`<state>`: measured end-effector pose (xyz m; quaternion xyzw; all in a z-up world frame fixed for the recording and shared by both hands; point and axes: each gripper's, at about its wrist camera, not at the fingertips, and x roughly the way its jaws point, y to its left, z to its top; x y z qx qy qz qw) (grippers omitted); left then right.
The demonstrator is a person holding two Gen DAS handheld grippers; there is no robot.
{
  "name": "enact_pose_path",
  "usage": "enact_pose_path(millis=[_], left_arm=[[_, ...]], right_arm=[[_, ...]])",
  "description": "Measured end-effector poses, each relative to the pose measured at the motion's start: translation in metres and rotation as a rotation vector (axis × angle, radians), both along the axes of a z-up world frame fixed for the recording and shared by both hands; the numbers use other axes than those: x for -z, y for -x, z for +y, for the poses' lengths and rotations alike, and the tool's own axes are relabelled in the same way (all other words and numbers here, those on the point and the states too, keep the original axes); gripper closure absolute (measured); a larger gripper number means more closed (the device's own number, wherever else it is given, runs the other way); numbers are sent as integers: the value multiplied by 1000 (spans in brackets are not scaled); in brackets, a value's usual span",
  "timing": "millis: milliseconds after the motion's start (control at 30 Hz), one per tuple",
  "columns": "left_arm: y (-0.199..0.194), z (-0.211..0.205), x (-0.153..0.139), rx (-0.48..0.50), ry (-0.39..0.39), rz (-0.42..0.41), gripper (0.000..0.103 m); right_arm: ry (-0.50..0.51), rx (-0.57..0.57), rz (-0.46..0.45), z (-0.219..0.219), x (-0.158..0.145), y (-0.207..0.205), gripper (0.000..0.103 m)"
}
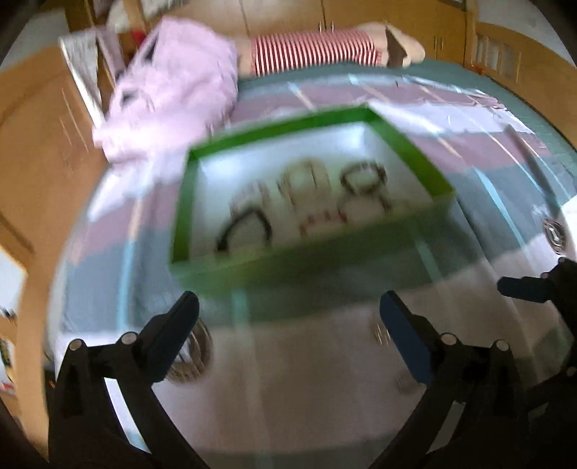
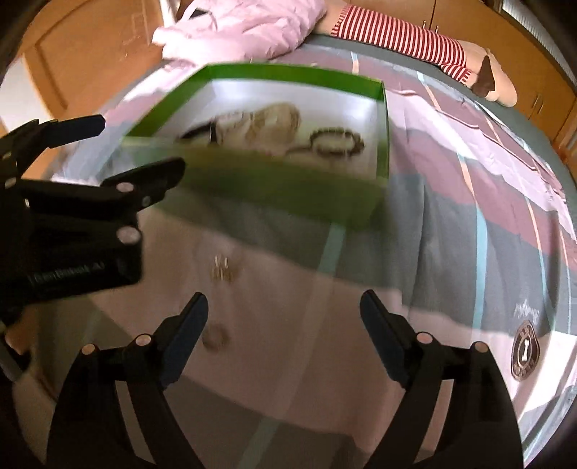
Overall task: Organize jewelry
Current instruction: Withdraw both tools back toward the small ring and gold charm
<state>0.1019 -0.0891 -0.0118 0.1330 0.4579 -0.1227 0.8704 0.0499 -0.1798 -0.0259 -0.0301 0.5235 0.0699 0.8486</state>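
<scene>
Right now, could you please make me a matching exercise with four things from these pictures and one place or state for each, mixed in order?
Things:
1. green box
2. dark beaded bracelet
3. small rings
4. left gripper

Places or states:
A. lying loose on the bedspread, outside the box
B. jaws open, nothing between them
C. inside the box, near its right wall
D. standing open on the bedspread, no lid on it

Pairs: 1-D, 2-C, 3-A, 4-B

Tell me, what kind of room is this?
Most likely a bedroom: a bed under a striped pink, grey and white patchwork bedspread, wooden wardrobe doors behind it, and a crumpled pink garment lying at the far end.
</scene>
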Motion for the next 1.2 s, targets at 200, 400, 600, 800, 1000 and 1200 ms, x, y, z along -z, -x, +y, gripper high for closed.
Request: enact_pose_path(millis=[200, 400, 600, 800, 1000, 1200], left_arm=[[12, 9, 23, -6, 20, 101, 2], [11, 2, 28, 19, -1, 98, 2], [9, 3, 29, 11, -24, 94, 2], [6, 7, 31, -15, -55, 90, 2], [-4, 25, 33, -81, -12, 128, 2], [-9, 34, 36, -108, -12, 144, 2]], right_arm=[[64, -106, -2, 34, 9, 20, 17], [63, -137, 11, 47, 16, 23, 17], [75, -140, 61, 51, 35, 21, 20], [37, -122, 122, 48, 53, 12, 32], [30, -132, 78, 50, 56, 15, 32], [24, -146, 54, 55, 59, 17, 40]])
